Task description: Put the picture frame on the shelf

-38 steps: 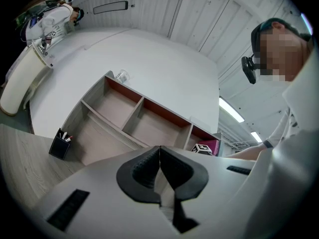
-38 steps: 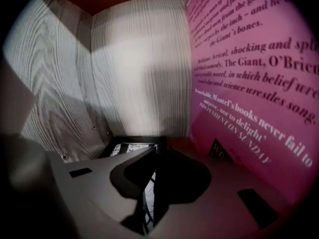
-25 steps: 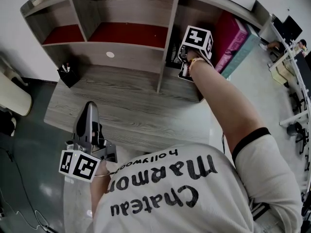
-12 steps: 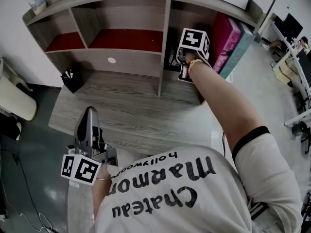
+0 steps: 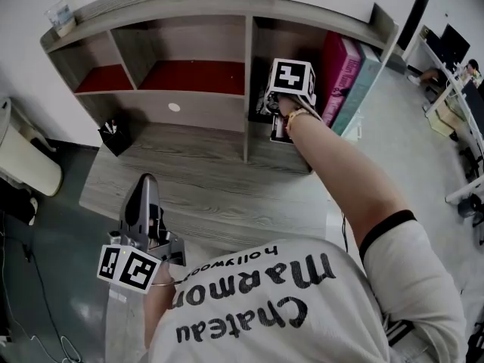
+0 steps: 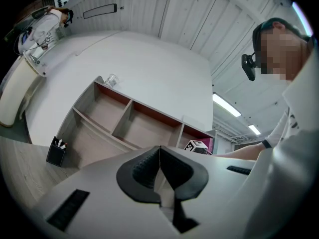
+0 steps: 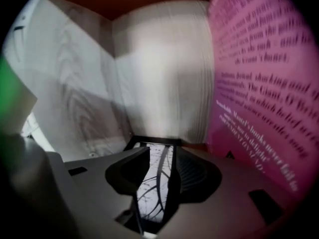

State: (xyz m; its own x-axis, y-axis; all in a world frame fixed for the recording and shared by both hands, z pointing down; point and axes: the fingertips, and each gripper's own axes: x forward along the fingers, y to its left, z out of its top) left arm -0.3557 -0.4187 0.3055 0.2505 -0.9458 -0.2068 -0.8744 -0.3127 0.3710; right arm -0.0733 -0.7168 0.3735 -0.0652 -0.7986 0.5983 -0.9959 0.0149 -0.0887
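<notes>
Two grippers: right gripper (image 7: pixel 160 156) fingers opening, releasing picture frame (image 7: pixel 152 185) beside pink book (image 7: pixel 264 83) on shelf (image 5: pixel 174 7); left gripper (image 6: pixel 159 153) fingers closed, spare.

**A:** In the head view, where could a hand pass?

**B:** Over the desk top (image 5: pixel 198 187) across the middle. Only a pen holder (image 5: pixel 115 136) stands there, at its left end. The left bay (image 5: pixel 102 78) and middle bay (image 5: pixel 198 76) of the shelf, top left and top centre, are open.

**A:** And top right?

**B:** It is tight. The right gripper (image 7: pixel 159 158), its jaws opening round the picture frame (image 7: pixel 152 193), sits between the upright divider (image 5: pixel 246 89) and the pink book (image 5: pixel 338 70). A teal book (image 5: pixel 361 82) stands just beyond the pink one.
</notes>
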